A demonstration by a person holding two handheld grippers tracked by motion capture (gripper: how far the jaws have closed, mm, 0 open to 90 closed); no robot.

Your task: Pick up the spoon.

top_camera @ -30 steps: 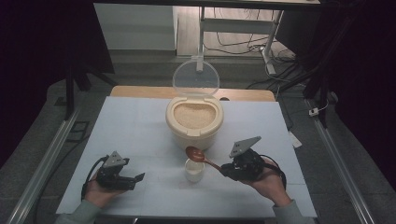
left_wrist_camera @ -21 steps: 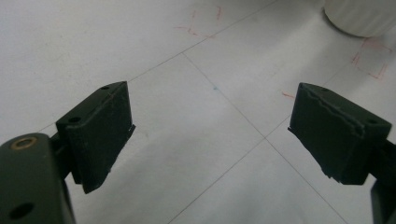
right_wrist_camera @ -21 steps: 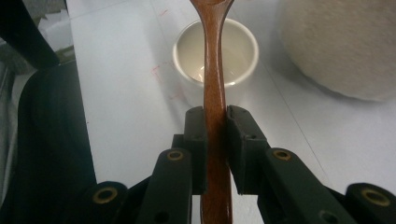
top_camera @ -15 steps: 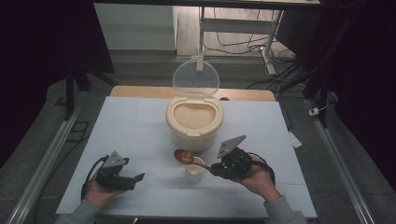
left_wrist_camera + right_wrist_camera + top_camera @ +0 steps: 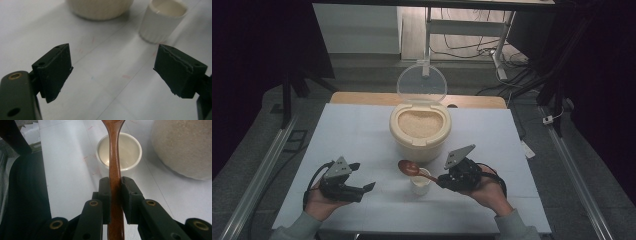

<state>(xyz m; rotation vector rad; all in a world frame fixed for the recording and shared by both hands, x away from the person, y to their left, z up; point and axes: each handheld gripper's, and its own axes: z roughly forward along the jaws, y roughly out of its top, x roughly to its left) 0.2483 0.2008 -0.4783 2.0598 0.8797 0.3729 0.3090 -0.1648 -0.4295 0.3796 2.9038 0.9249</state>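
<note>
Right gripper clamps the brown wooden spoon by its handle, bowl held over the small white cup near the table's front edge, seemingly to tip grain in. Left gripper rests empty, jaws apart.

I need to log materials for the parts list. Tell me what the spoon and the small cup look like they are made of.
Spoon: looks like wood with a smooth reddish-brown varnish; faint grain and a soft sheen along the handle clamped in the right tool.
Small cup: white, glossy inside, ribbed outside in the left gripper view; glazed ceramic or hard plastic, I can't say which.
</note>
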